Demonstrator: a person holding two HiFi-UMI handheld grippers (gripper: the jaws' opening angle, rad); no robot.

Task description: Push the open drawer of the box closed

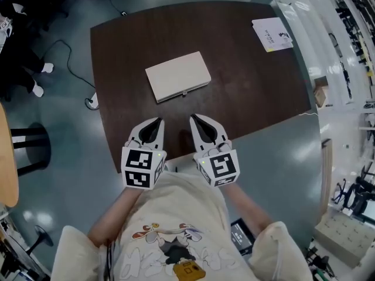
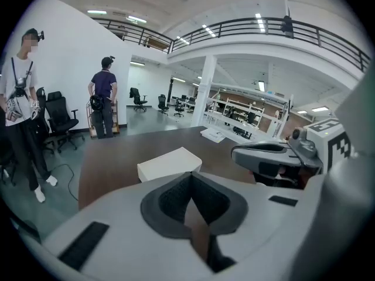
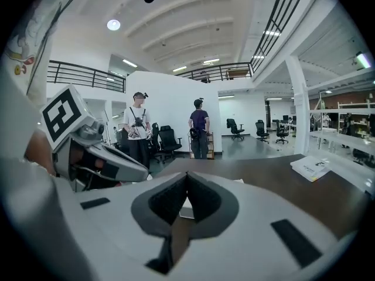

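Box [image 1: 177, 76] lies flat near the middle of the dark table [image 1: 252, 86], turned slightly, with a small pull tab [image 1: 184, 92] on its near long side. From the head view its outline reads as one plain rectangle. No drawer front stands out from the body, and no gap shows along the near edge. The drawer looks shut, or so nearly shut that the remaining gap is too small to make out.

Left gripper [image 1: 159, 120] and right gripper [image 1: 194, 117] sit side by side at the near table edge, tips pointing toward the box but well apart from it. Nothing touches the box.

In the left gripper view, the jaws are pressed together with nothing between them, and the box [image 2: 169, 163] sits beyond the tips. The right gripper view shows the same: jaws together, empty.

A booklet [image 1: 271, 34] lies at the far right corner, not involved.

Judgement: the push seems done. At most, a last nudge on the tab side remains to confirm the drawer is seated.
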